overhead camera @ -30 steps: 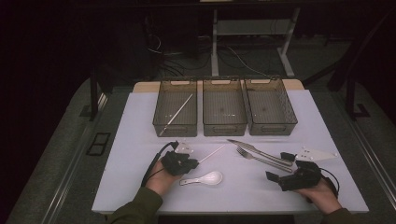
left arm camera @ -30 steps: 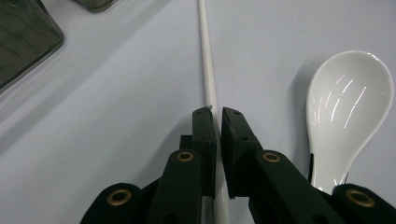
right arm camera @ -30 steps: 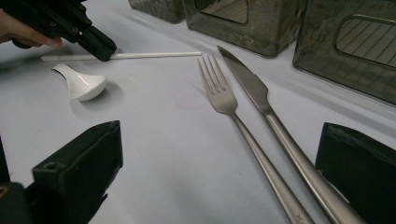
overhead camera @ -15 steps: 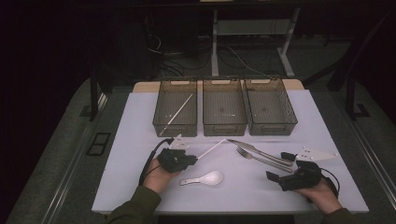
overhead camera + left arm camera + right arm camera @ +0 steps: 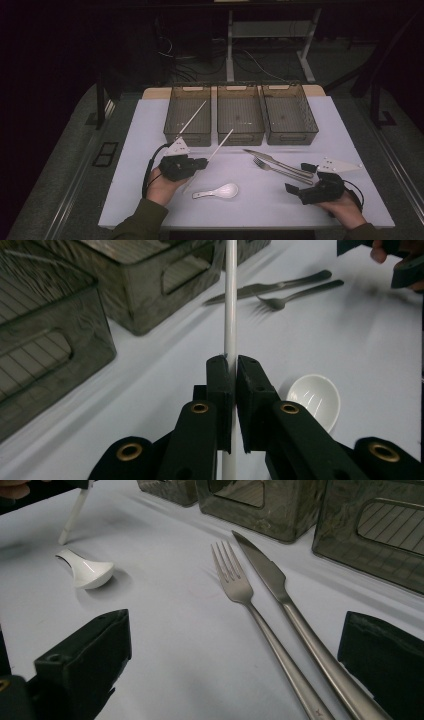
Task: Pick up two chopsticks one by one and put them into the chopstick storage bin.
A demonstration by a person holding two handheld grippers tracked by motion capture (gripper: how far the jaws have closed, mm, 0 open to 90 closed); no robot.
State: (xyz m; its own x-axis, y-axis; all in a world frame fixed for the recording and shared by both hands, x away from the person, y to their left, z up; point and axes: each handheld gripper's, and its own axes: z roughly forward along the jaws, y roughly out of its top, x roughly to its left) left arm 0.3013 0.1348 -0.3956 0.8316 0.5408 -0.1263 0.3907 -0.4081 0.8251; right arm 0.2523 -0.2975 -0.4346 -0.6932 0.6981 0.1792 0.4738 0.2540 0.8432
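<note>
My left gripper [image 5: 200, 162] [image 5: 233, 375] is shut on a white chopstick [image 5: 222, 142] [image 5: 230, 300], which slants above the table toward the middle bin [image 5: 240, 120]. A second white chopstick [image 5: 192, 117] leans in the left bin [image 5: 187, 122]. A white ceramic spoon [image 5: 220, 191] [image 5: 312, 395] [image 5: 90, 572] lies on the table just right of the left hand. A metal fork [image 5: 280, 170] [image 5: 235, 580] and knife [image 5: 275, 161] [image 5: 270, 575] lie side by side in front of my right gripper [image 5: 299, 178] [image 5: 235, 655], which rests open with nothing between its jaws.
Three dark see-through bins stand in a row at the back of the white table [image 5: 260, 205]; the right bin [image 5: 290, 120] and the middle one hold nothing I can make out. Dark floor with cables and table legs lies beyond.
The left gripper has risen and shifted slightly toward the bins, lifting the chopstick off the table. The right hand has stayed where it was.
</note>
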